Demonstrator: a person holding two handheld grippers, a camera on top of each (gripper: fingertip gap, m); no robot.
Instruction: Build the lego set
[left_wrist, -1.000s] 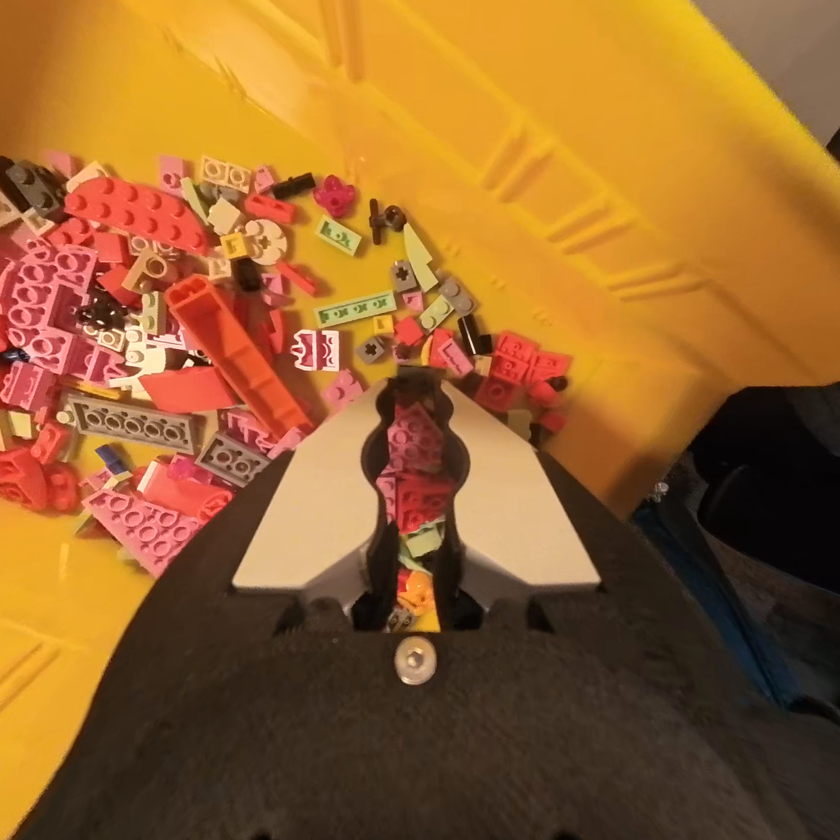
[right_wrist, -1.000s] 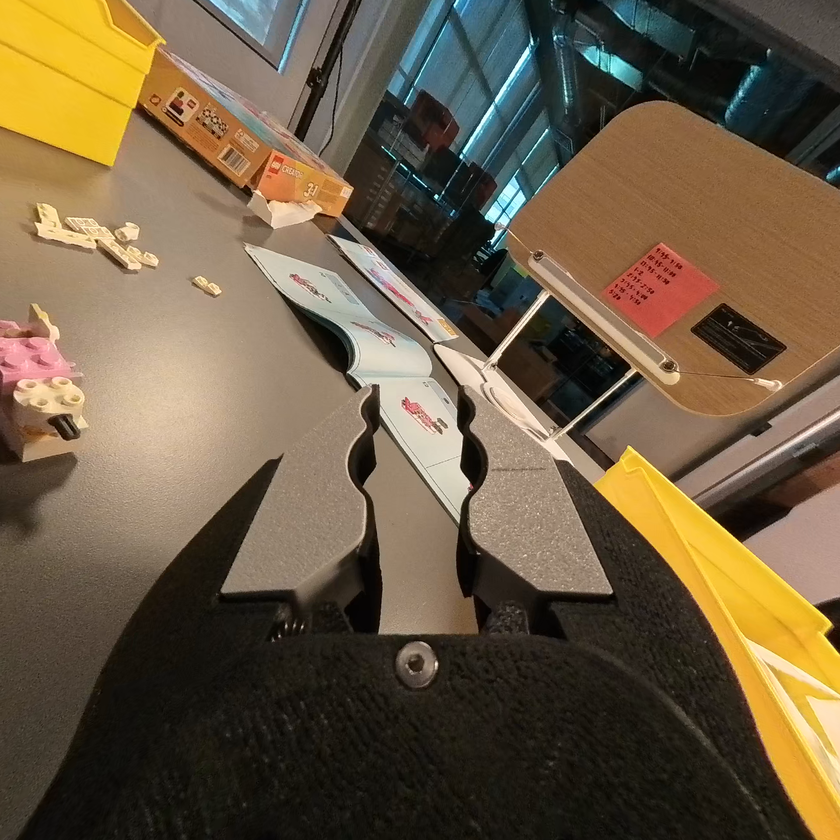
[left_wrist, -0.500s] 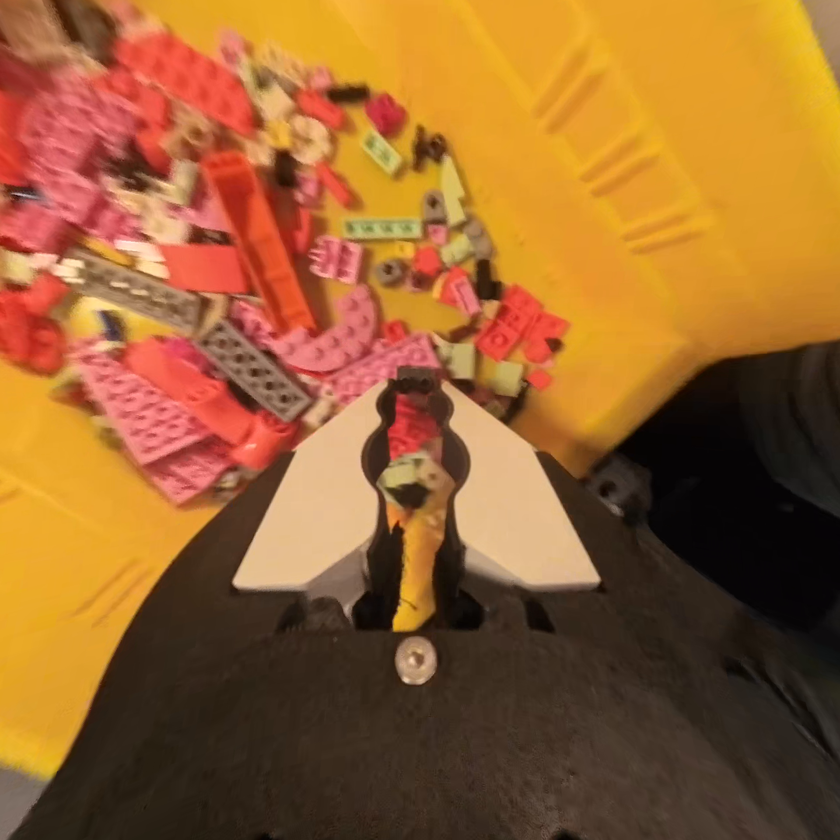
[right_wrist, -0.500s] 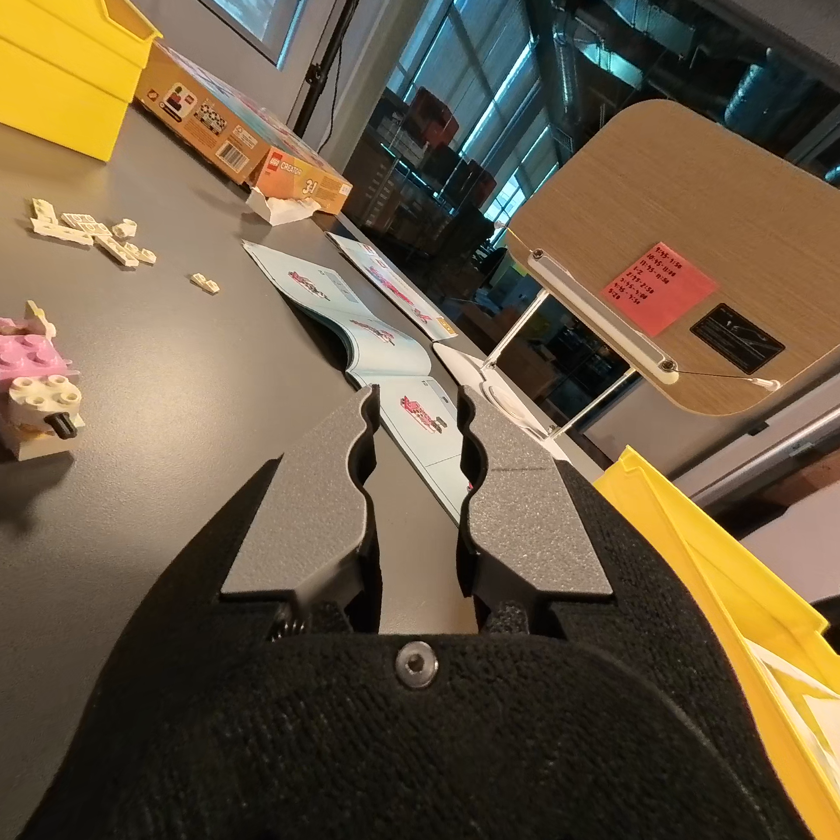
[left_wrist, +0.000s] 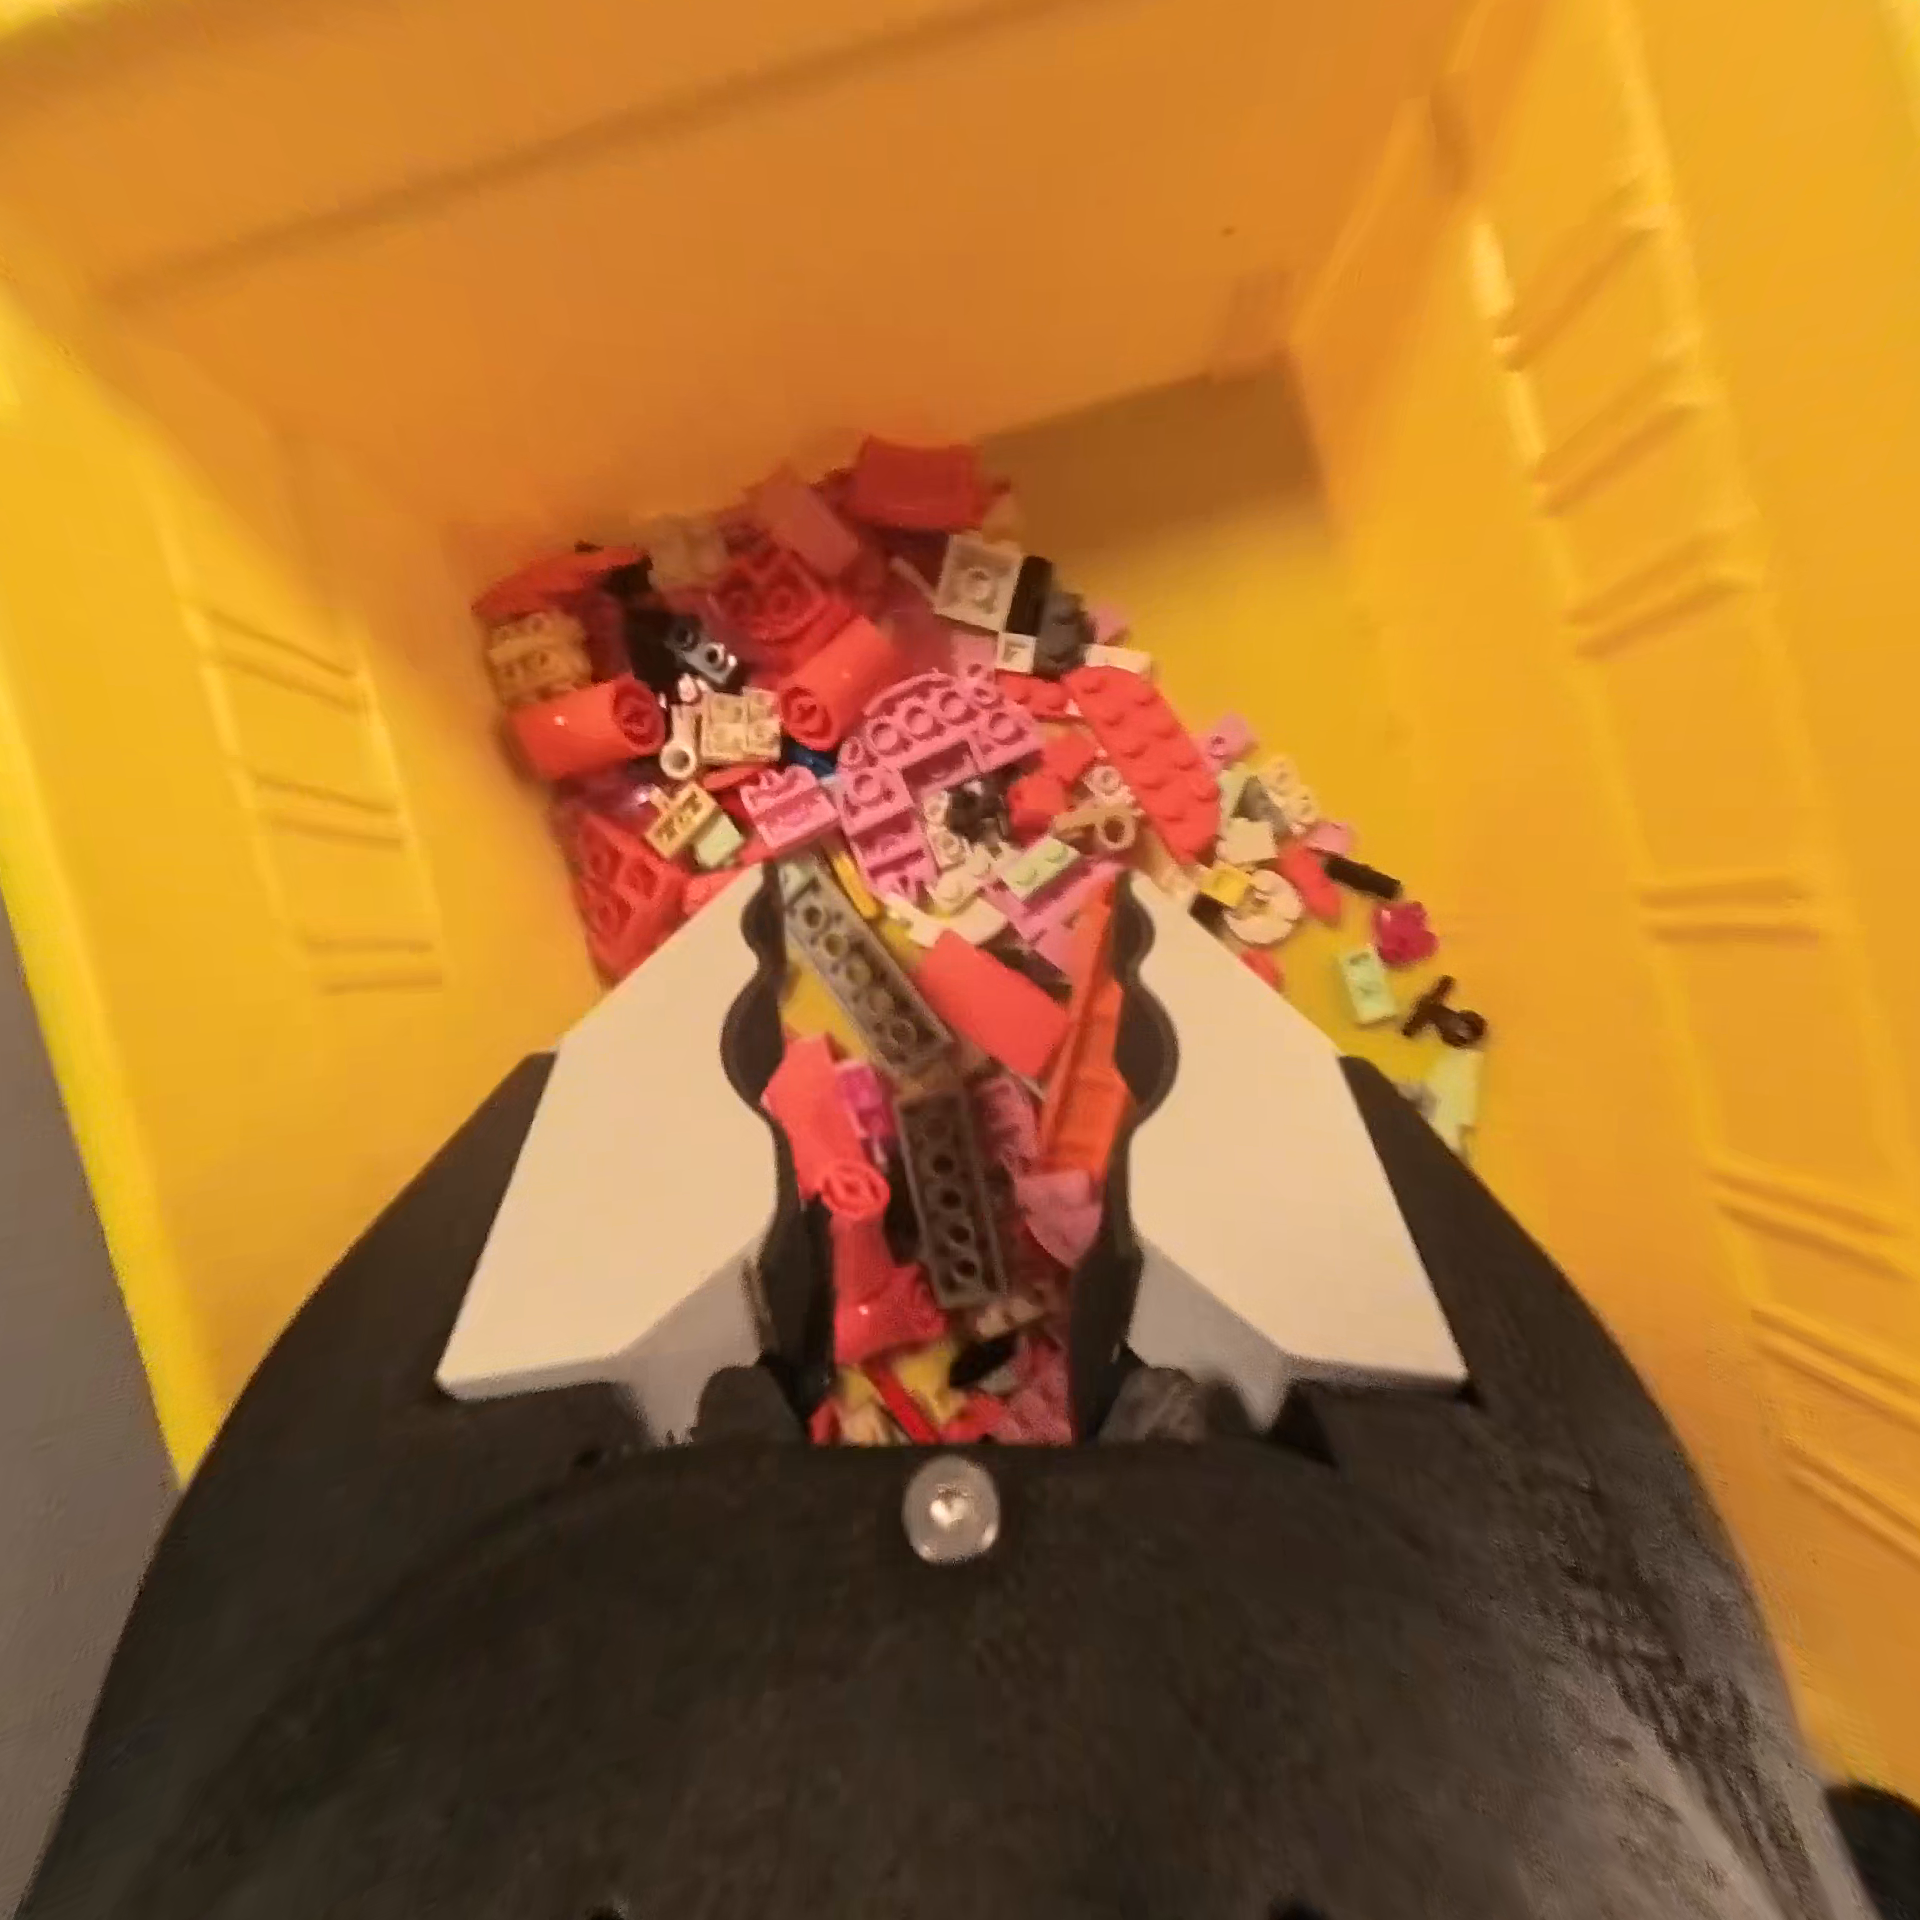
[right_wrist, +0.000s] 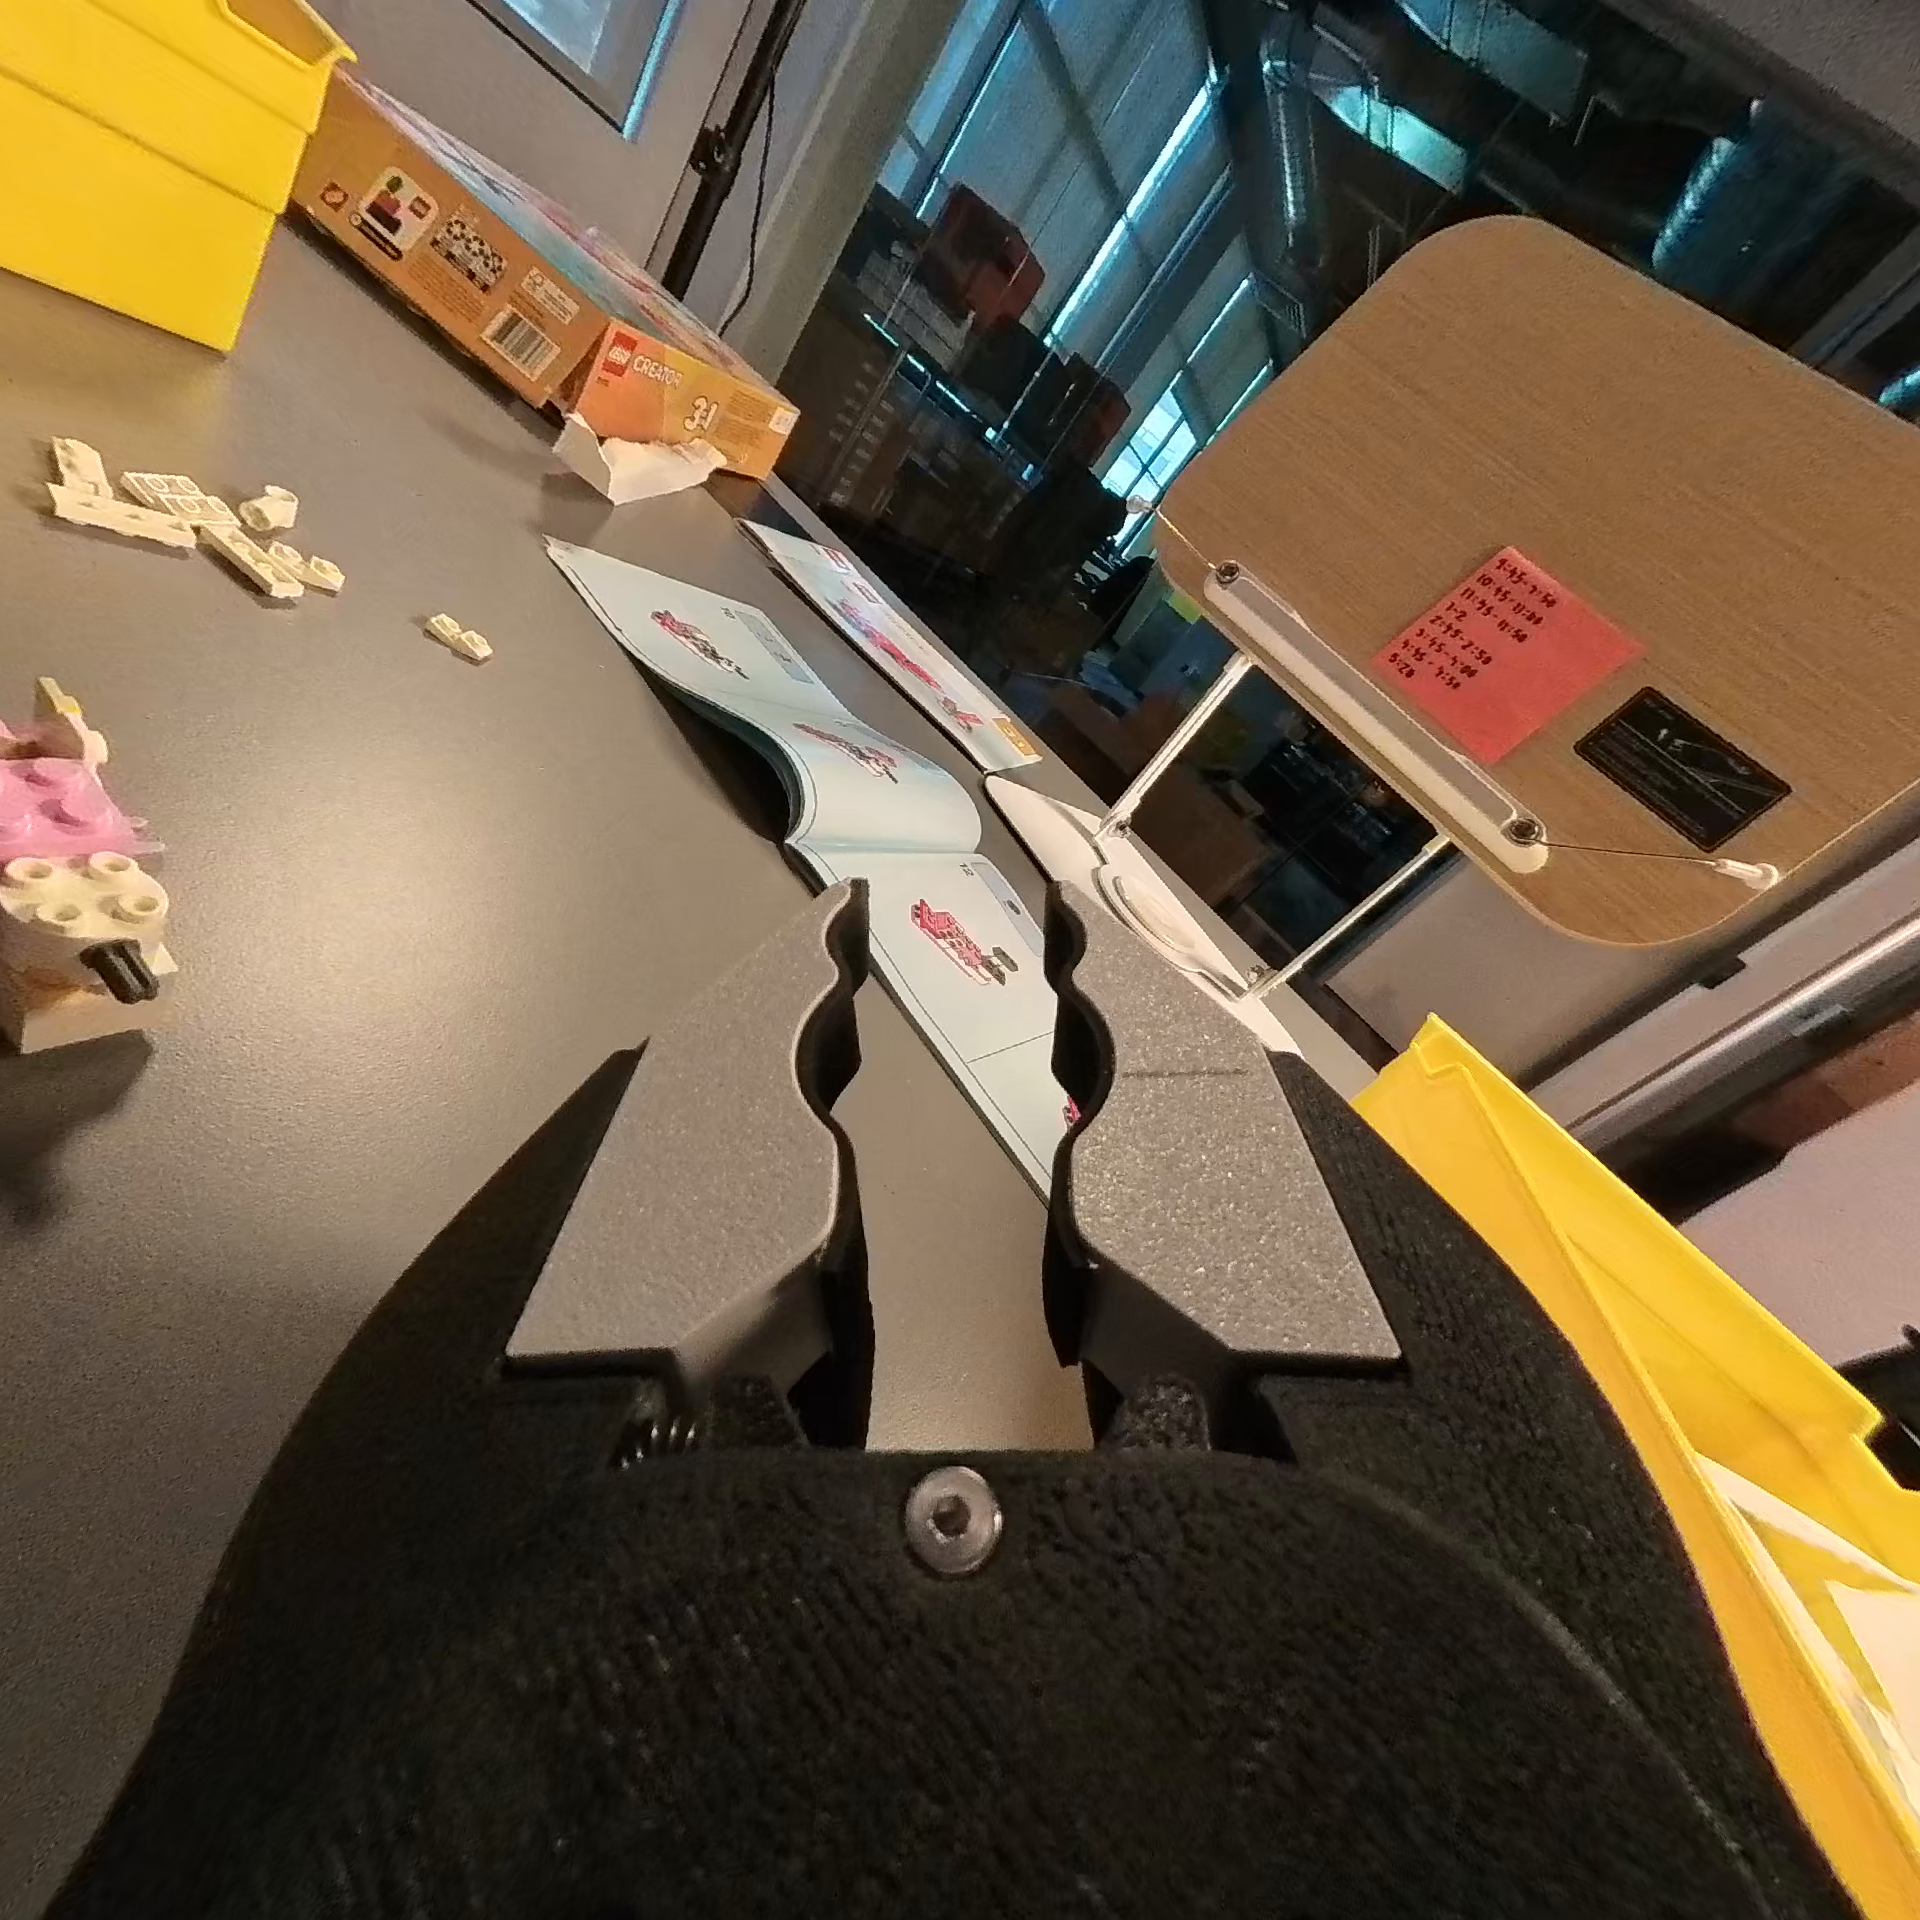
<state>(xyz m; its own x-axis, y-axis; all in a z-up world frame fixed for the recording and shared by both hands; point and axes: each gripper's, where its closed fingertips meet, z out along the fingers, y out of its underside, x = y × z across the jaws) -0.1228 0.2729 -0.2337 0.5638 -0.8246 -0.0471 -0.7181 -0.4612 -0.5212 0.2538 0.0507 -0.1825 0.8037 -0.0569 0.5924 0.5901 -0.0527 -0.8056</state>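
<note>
Left gripper (left_wrist: 940, 914): jaws wide, nothing held, over brick pile (left_wrist: 914, 748) at bin (left_wrist: 312, 520) back corner. Best lowered onto one loose brick, clear of neighbours. Right gripper (right_wrist: 956, 914): part open, empty, above table (right_wrist: 416, 883) near booklet (right_wrist: 883, 810). Printed box (right_wrist: 540, 281) at far edge; pink note (right_wrist: 1496, 649) handwritten.

Glossy plastic bricks (left_wrist: 914, 748), matt tabletop (right_wrist: 364, 831)

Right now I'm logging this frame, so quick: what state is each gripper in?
Left gripper: open, holding nothing, above the toy bricks in the yellow bin.
Right gripper: open, empty, over the grey table.
</note>
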